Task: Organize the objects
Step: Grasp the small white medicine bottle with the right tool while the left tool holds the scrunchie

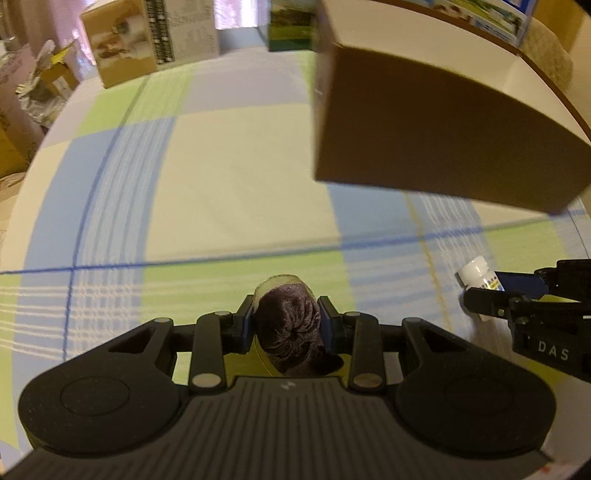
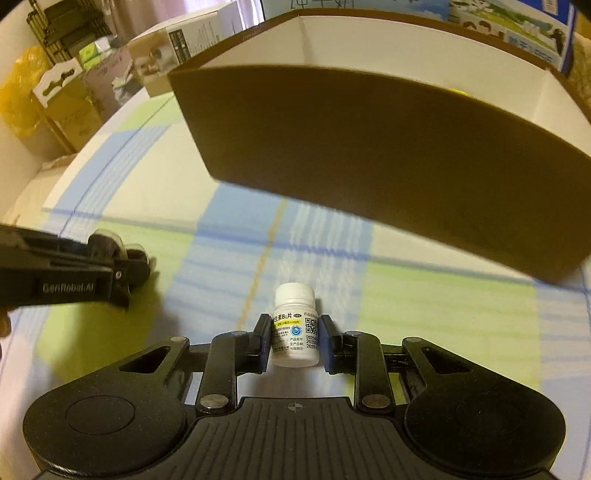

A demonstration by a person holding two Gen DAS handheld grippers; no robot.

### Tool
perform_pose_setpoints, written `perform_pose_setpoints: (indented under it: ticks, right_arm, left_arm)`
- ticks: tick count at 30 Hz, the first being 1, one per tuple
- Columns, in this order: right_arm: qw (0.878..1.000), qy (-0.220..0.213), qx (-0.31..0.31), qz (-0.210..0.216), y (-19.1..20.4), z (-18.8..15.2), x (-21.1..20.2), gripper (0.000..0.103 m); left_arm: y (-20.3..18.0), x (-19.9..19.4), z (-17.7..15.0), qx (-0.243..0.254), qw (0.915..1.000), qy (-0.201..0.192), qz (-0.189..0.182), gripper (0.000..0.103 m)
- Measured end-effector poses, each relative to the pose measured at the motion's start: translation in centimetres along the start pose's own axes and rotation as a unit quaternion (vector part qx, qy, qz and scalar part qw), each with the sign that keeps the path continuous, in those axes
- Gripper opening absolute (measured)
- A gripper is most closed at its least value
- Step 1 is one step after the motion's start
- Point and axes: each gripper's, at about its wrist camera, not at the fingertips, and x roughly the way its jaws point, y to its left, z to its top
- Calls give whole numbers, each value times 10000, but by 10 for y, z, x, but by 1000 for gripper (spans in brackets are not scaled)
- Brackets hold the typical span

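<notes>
My left gripper [image 1: 286, 321] is shut on a clear plastic cup holding something dark and wrinkled [image 1: 286, 325], a little above the checked tablecloth. My right gripper [image 2: 295, 338] is shut on a small white pill bottle [image 2: 295, 325] with a white cap and printed label. The bottle also shows in the left wrist view [image 1: 480, 277], held by the right gripper [image 1: 491, 295] at the right. The left gripper with its cup [image 2: 122, 258] shows at the left of the right wrist view. A brown cardboard box [image 2: 369, 155] with a white inside stands open just beyond both grippers.
The checked blue, green and cream tablecloth [image 1: 229, 177] covers the table. Product boxes [image 1: 147, 40] stand at the table's far edge. More cartons and a yellow bag [image 2: 22, 96] lie off the table to the left. A printed blue carton [image 2: 517, 26] stands behind the brown box.
</notes>
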Motion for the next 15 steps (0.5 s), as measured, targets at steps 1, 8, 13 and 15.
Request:
perform_pose_setpoints:
  ticks: [1, 8, 13, 15]
  right_arm:
    - [10000, 9, -16, -51, -1, -8, -5, 24]
    - [9997, 147, 37, -165, -6, -45, -33, 24]
    - [9996, 220, 100, -145, -3, -66, -48, 24]
    - [9996, 200, 119, -134, -1, -73, -52, 24]
  left_arm:
    - [-4, -1, -4, 44, 10000, 30, -47, 30]
    - [-20, -17, -33, 210, 9988, 231, -384, 30]
    - [-21, -28, -53, 245, 9978, 368, -498, 31]
    - [-21, -31, -59, 234, 9973, 409, -559, 31]
